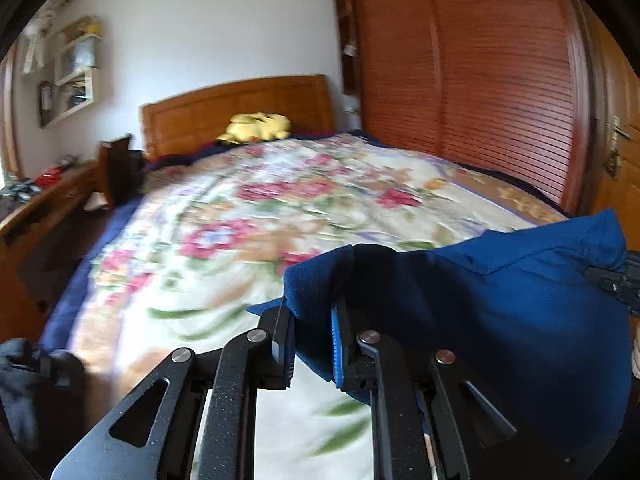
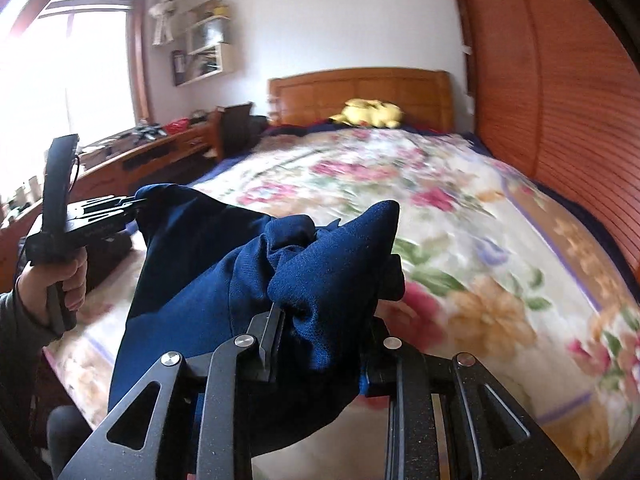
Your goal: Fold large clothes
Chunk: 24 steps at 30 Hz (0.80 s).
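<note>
A dark blue garment point(image 1: 500, 320) with a collar hangs stretched between my two grippers above the bed. In the left wrist view my left gripper point(image 1: 312, 328) is shut on a bunched edge of it, and the cloth drapes over the right finger. The right gripper point(image 1: 624, 280) shows at the right edge, gripping the far end. In the right wrist view my right gripper point(image 2: 328, 316) is shut on a thick wad of the blue garment point(image 2: 208, 280). A hand point(image 2: 68, 280) holds the left gripper point(image 2: 134, 204) at the left, pinching the other end.
The bed carries a floral blanket point(image 1: 280, 208), with a yellow plush toy point(image 1: 256, 126) by the wooden headboard point(image 1: 240, 108). A slatted wooden wardrobe point(image 1: 480, 80) runs along the right. A cluttered desk point(image 2: 152, 148) stands left under the window. Dark clothing point(image 1: 24, 380) lies at lower left.
</note>
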{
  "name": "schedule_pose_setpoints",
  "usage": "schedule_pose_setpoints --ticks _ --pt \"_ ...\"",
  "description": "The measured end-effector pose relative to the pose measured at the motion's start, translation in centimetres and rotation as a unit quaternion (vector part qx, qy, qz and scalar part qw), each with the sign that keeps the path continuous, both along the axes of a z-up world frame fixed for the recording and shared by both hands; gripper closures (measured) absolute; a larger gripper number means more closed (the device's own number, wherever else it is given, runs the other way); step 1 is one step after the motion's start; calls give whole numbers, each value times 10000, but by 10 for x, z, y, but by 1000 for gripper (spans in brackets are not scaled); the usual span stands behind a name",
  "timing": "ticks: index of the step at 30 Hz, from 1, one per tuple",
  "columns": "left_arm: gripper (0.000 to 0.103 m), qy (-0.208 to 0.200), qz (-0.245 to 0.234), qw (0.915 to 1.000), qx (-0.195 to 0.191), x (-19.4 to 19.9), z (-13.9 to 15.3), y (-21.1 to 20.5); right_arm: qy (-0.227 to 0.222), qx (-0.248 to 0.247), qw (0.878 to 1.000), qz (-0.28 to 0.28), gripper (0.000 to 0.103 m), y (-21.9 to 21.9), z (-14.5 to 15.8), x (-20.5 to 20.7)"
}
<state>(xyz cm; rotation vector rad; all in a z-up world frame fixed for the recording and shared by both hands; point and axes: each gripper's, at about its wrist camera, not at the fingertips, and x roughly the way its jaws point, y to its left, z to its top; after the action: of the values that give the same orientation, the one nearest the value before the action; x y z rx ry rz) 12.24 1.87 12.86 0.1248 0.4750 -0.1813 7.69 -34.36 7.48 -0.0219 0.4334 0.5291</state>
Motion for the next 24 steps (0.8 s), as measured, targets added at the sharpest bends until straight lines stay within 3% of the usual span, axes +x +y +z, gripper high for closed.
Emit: schedule_pose_setpoints --ticks 6,12,19,24 --pt "89 -396 738 9962 241 -33 34 92 -347 21 9965 762 76 93 25 1" --pt "89 -675 1533 9853 323 -71 60 185 -655 -9 9876 1425 77 182 54 16" --pt "89 -1066 2593 9592 366 -133 92 292 -1006 40 9691 2250 77 298 78 25" --pt "89 -1128 3380 9336 380 -177 85 358 -1060 159 9519 2870 77 381 65 54"
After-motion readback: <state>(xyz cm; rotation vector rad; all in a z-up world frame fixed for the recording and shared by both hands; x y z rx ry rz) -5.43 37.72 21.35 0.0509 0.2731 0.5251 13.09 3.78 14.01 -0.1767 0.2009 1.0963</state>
